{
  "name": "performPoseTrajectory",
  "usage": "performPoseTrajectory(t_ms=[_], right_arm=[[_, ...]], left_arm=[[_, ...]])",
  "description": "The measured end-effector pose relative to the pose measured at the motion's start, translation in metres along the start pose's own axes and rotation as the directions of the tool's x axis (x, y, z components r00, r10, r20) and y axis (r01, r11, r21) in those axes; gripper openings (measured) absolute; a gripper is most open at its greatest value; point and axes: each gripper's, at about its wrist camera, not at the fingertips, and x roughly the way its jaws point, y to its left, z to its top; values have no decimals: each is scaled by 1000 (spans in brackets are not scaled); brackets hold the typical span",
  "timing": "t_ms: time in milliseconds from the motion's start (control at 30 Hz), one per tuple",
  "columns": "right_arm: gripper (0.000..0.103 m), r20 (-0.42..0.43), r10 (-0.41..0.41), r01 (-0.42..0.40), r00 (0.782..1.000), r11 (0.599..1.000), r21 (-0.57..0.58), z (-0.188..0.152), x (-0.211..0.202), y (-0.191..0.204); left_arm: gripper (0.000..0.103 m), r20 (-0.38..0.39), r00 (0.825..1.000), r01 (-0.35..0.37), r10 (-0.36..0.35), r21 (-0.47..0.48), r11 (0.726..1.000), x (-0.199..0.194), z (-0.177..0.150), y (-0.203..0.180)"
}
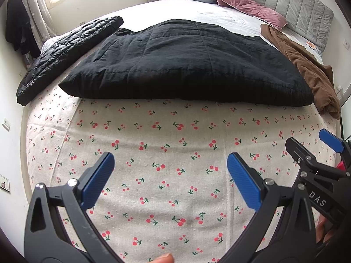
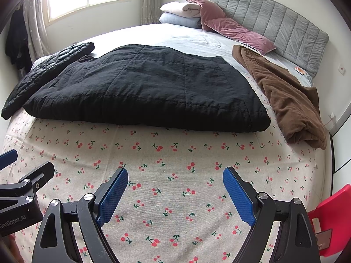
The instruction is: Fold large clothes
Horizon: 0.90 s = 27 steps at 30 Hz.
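Both grippers hover low over the cherry-print sheet (image 1: 166, 175) at the foot of the bed, well short of any garment. Left gripper (image 1: 171, 175): fingers spread wide, nothing held. Right gripper (image 2: 175, 188): same, wide apart and empty.

Black quilted coat (image 2: 144, 92) lies mid-bed in a thick, squared slab, near edge straight; looks folded at least once, though how many layers I cannot tell. Puffer jacket (image 1: 65, 52) lies along the left edge as a long narrow strip, seemingly folded. Brown garment (image 2: 285, 100) on the right is rumpled and loosely bunched, apparently not folded.

Judgement: task partway. The coat may need a final fold; the brown garment is likely left to do.
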Motion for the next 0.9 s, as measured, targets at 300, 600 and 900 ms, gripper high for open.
performPoseTrajectory(t_ms=[300,600,900], right_arm=[[90,1,1,-1,1000,1000,-1,0,0,1],[90,-1,4,-4,1000,1000,-2,0,0,1],[90,-1,4,-4,1000,1000,-2,-1,0,2]], left_arm=[[102,-2,1000,0,0,3,1000,0,0,-1],[102,-3,1000,-1,1,5,1000,0,0,-1],[102,-3,1000,-1,1,4,1000,-1,0,-1]])
